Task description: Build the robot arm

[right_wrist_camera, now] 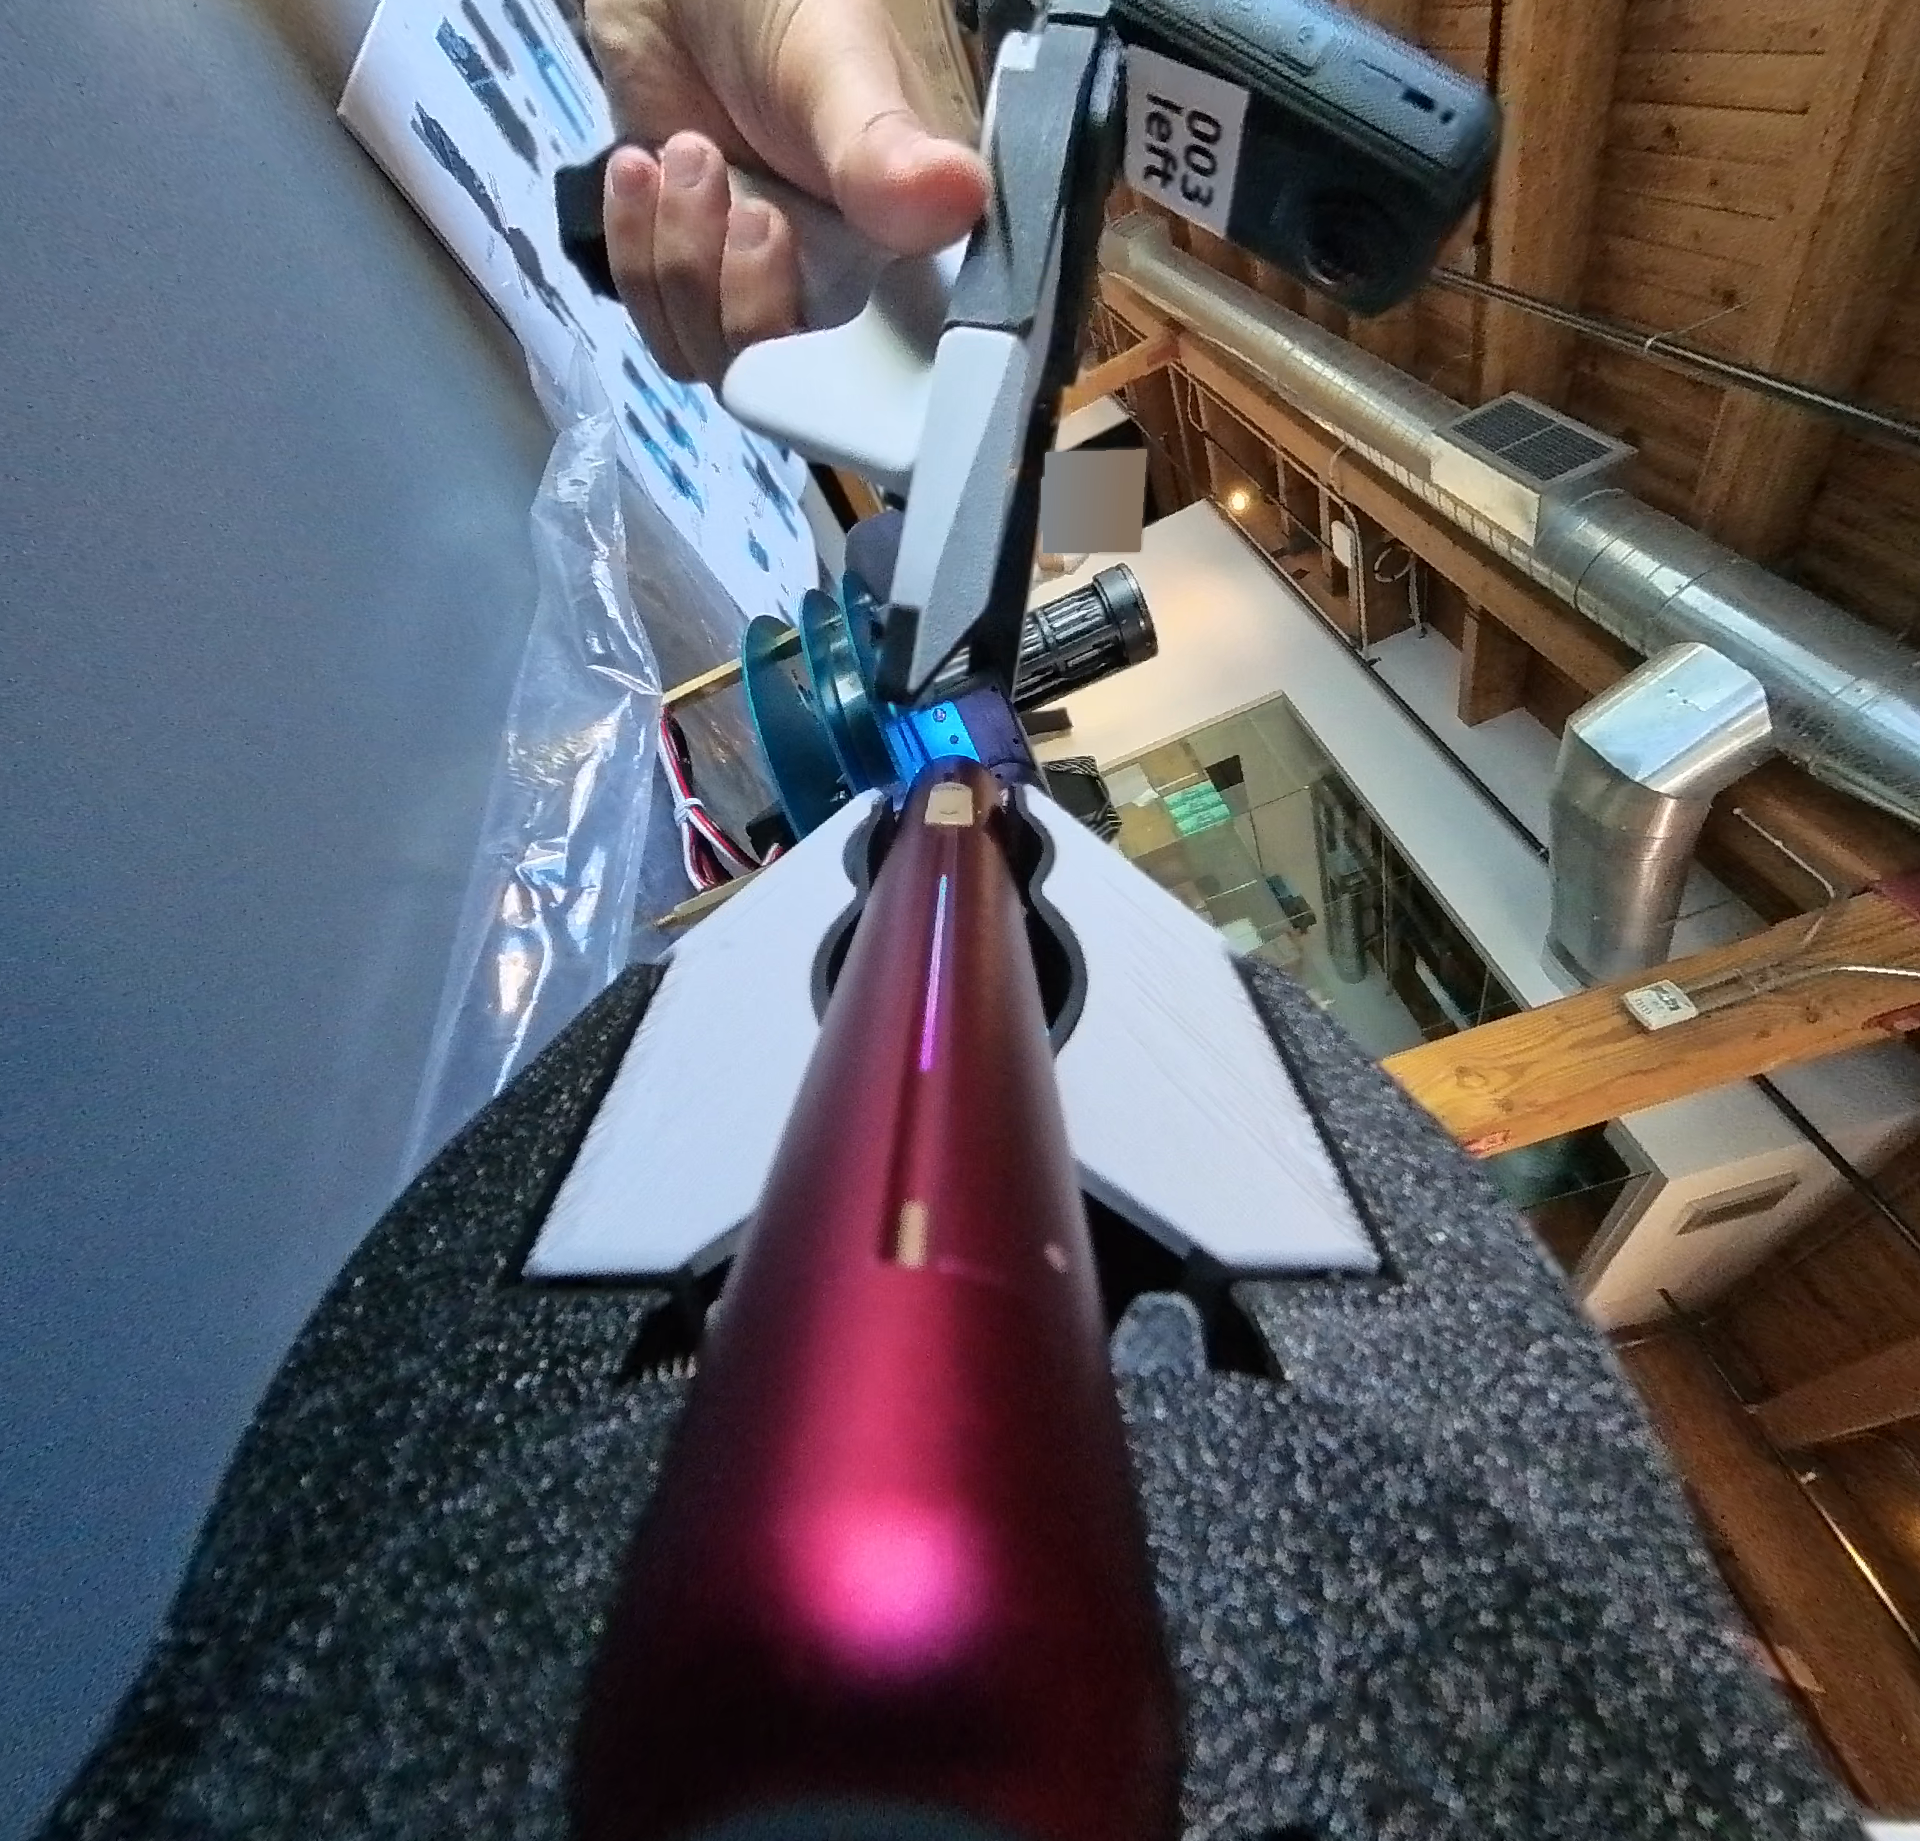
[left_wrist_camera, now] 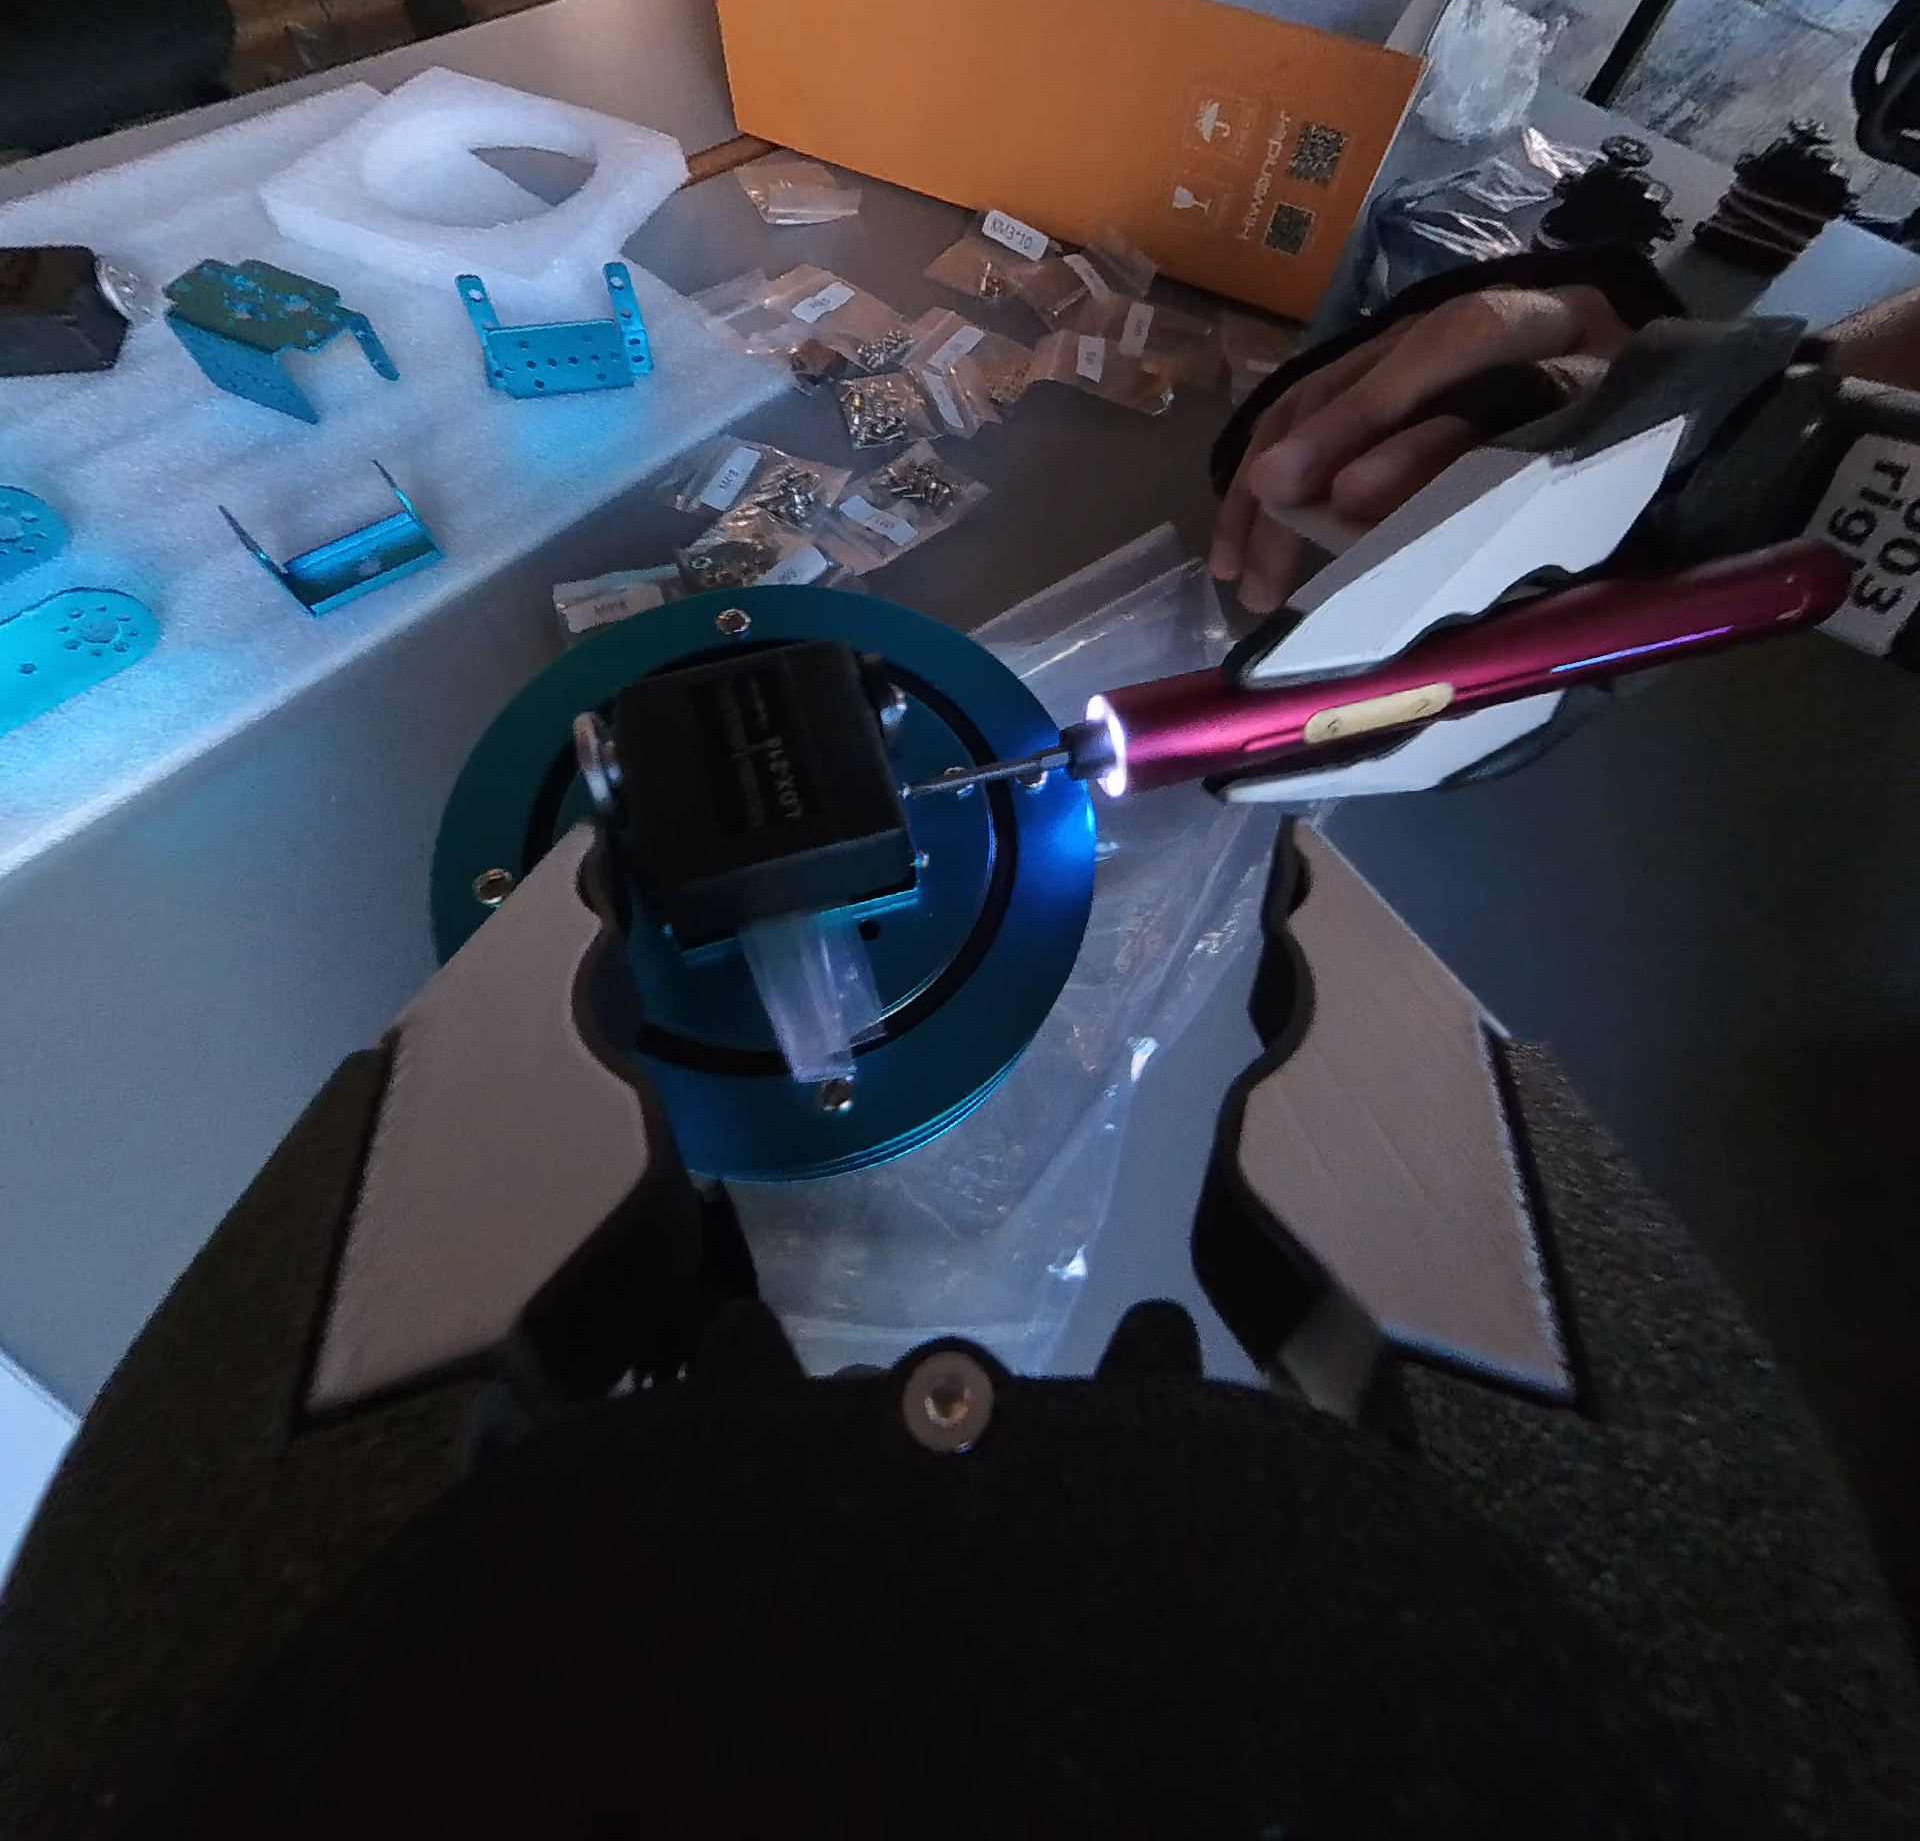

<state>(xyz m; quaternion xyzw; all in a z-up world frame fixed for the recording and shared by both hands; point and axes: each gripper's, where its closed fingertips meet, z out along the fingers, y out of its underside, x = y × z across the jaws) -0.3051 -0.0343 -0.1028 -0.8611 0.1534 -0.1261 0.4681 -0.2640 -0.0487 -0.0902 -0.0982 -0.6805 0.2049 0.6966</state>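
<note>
Grey table [left_wrist_camera: 208, 918]: foam sheet [left_wrist_camera: 582, 441], screw bags [left_wrist_camera: 883, 409], orange box [left_wrist_camera: 1039, 77].

Glossy anodized-metal screwdriver [left_wrist_camera: 1455, 679], blue ring [left_wrist_camera: 1039, 960] (same sheen), matt plastic servo [left_wrist_camera: 769, 783].

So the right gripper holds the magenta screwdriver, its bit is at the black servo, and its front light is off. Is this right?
Not quite: the light is on. In the left wrist view the right gripper is shut on the magenta screwdriver, its bit at the black servo, and its front glows white.
</note>
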